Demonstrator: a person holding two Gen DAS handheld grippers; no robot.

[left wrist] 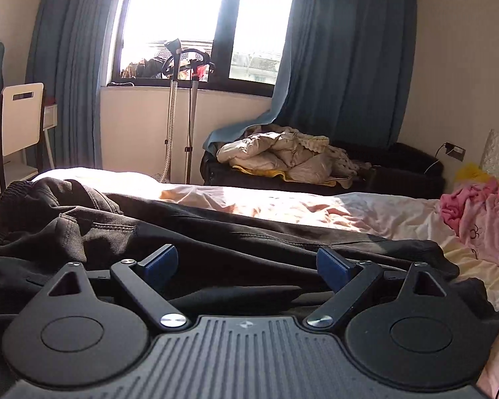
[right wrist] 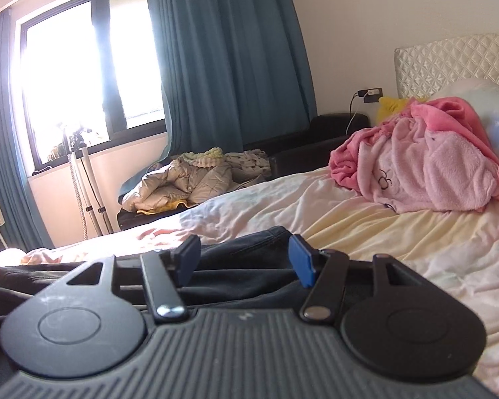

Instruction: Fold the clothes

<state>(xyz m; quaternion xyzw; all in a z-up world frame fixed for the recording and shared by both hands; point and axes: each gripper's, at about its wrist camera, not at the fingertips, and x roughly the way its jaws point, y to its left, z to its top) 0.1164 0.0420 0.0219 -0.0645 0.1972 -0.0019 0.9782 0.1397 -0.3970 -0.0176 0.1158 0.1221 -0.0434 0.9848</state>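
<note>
Blue pads tip both of our grippers, and both sets of fingers stand spread with nothing between them. At the lower centre of the left wrist view, our left gripper (left wrist: 248, 264) hovers low over dark trousers (left wrist: 123, 232), its jaws very wide; the cloth lies directly under and ahead of it. The elastic waistband bunches at the middle left of that frame, and the legs run off toward the right, so the garment's long axis crosses the gripper's line of sight from left to right. At the lower centre of the right wrist view, our right gripper (right wrist: 244, 259) is parted less widely over a narrower dark end of the trousers (right wrist: 249, 249), probably the leg end. Each hand seems equally close to its own end. Beyond lies the pale bed sheet (right wrist: 349, 219); a pink fleece heap (right wrist: 425, 163) sits at the right of that view.
</note>
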